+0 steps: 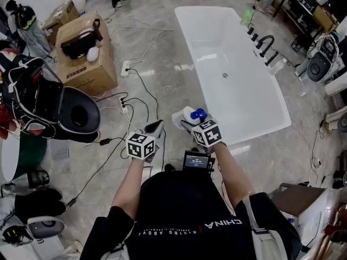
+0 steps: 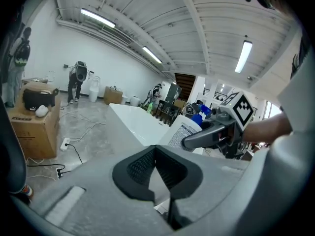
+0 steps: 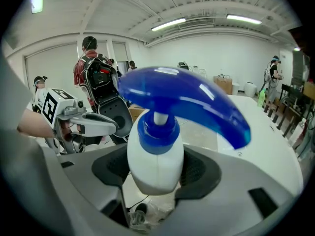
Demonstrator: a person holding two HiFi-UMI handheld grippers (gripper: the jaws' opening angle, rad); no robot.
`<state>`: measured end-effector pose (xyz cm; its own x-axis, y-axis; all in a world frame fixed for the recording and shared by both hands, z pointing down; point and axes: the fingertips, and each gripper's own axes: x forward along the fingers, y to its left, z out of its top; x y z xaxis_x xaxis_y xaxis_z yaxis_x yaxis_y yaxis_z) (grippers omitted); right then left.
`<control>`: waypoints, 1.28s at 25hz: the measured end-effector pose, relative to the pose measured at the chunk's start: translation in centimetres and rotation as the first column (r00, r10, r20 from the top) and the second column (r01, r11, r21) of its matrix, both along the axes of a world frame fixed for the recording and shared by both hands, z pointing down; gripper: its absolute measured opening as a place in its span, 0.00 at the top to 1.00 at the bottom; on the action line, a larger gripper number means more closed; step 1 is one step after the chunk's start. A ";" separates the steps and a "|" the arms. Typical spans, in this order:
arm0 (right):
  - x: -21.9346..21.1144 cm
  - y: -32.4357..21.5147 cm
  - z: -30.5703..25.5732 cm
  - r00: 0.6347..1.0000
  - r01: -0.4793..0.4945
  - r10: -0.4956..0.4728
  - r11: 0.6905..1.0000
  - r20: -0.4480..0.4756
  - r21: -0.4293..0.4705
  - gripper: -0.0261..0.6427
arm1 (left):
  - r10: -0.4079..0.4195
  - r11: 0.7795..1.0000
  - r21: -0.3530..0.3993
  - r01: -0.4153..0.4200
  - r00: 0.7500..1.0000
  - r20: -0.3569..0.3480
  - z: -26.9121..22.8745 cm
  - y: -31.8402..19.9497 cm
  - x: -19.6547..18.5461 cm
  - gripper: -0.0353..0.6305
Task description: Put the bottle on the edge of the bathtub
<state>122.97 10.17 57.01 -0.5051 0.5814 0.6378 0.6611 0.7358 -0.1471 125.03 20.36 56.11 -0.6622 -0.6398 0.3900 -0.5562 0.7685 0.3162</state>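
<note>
The right hand-held gripper (image 3: pixel 155 180) held a white plastic bottle with a blue pump top (image 1: pixel 190 114). Its two jaws pressed on the sides of the bottle's round body. The bottle was up over the grey stone floor (image 1: pixel 168 85), just beside the near corner of the long white bathtub (image 1: pixel 187 42). It was not on the tub's edge yet. The left hand-held gripper (image 1: pixel 155 126) was near it, with its jaws together and nothing between them.
</note>
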 end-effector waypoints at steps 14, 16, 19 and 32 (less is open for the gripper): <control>-2.0 2.1 0.1 1.000 -0.027 0.026 0.999 -0.005 -0.022 0.55 | -0.005 1.000 0.023 0.005 1.000 -0.020 1.2 2.3 -1.5 0.93; -2.3 2.1 0.2 1.000 -0.022 0.022 1.000 -0.009 -0.017 0.55 | -0.004 1.000 0.025 0.005 0.999 -0.033 1.6 2.2 -1.8 0.93; -3.7 1.6 0.5 1.000 -0.011 0.011 1.000 -0.011 -0.007 0.55 | -0.001 1.000 0.029 0.002 0.999 -0.045 2.1 1.6 -3.0 0.93; -20.1 1.0 1.2 0.999 0.027 -0.028 0.999 -0.035 -0.017 0.55 | -0.032 0.999 0.004 0.032 0.997 -0.064 2.3 1.4 -18.7 0.93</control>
<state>102.86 11.16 58.20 -0.4662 0.6056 0.6449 0.6752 0.7145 -0.1829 106.36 21.77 58.40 -0.6560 -0.6206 0.4296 -0.5097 0.7840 0.3543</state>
